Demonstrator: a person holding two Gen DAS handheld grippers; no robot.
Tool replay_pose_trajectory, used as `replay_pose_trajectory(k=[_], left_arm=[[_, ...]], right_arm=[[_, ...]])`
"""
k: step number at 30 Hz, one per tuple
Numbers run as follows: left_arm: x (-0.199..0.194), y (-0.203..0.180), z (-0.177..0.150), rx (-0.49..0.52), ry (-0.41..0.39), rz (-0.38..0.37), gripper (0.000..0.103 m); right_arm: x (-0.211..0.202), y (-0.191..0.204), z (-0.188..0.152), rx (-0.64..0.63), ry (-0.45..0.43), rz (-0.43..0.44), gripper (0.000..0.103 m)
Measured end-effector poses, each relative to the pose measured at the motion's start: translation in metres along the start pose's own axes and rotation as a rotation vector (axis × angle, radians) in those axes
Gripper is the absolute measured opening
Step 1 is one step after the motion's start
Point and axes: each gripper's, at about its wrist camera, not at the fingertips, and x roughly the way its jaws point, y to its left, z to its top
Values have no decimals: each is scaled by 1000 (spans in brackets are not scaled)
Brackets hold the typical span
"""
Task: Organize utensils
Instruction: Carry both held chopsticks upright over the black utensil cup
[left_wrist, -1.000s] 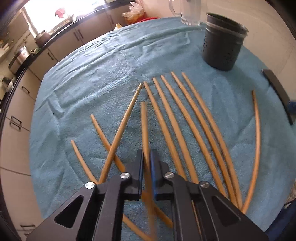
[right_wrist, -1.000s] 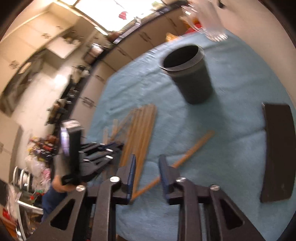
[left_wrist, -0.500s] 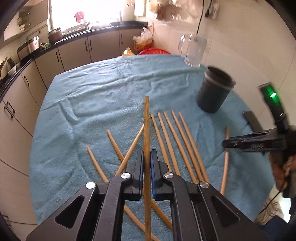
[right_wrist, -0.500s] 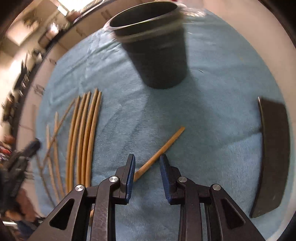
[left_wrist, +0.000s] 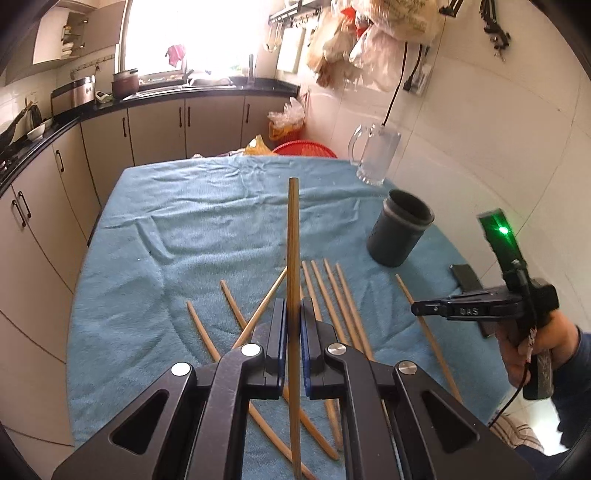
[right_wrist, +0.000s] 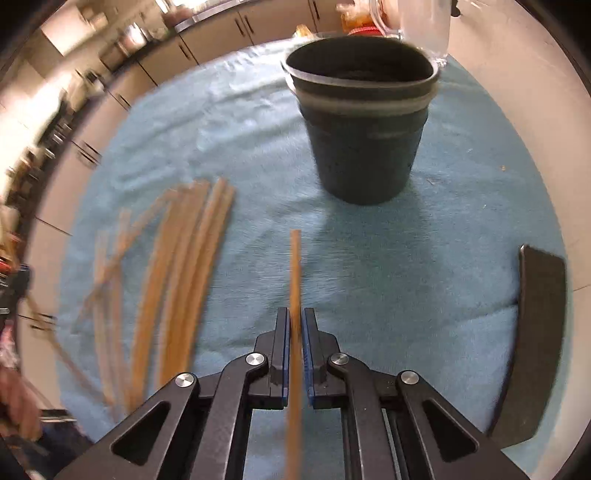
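- Your left claw (left_wrist: 293, 325) is clamped on one wooden chopstick (left_wrist: 293, 236); the stick runs up between the blue pads and stands clear of the table, its far tip over the middle of the blue towel (left_wrist: 177, 236).
- Your right claw (right_wrist: 294, 328) is pinched narrow on a second chopstick (right_wrist: 295, 266); that stick points straight ahead at the dark holder. Frame is motion-blurred, so you cannot tell whether its tip touches the towel.
- Below your left claw, loose chopsticks (left_wrist: 236, 321) lie crossed on the towel near the table's near edge.
- Just right of them, a row of four chopsticks (left_wrist: 332, 291) lies side by side, nearly parallel, pointing toward the far edge.
- In the left wrist view your right claw hangs over the table's right edge, a green light lit on its body. A single chopstick (left_wrist: 424, 325) lies on the towel beneath it; whether that is the one pinched you cannot tell.
- A flat black strip (right_wrist: 539, 332) lies along the right edge of the table.
- The dark holder (left_wrist: 400, 232) stands upright near the right edge, beyond the row, apart from every stick.
- A glass mug (left_wrist: 376, 155) stands at the far right corner, behind the holder.
- Beyond the table: kitchen cabinets (left_wrist: 159, 125) and a bright window.
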Motion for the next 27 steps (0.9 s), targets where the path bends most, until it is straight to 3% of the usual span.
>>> replay_pose_trajectory(k=[11, 22, 27], left_arm=[[-42, -22, 3, -33, -99, 4, 6], [-45, -37, 18, -37, -104, 20, 6], [-46, -50, 36, -17, -119, 10, 6]], right_arm=[[-97, 12, -42, -57, -411, 169, 6], [-129, 3, -50, -25, -537, 237, 6], [-150, -7, -39, 0, -604, 240, 6]])
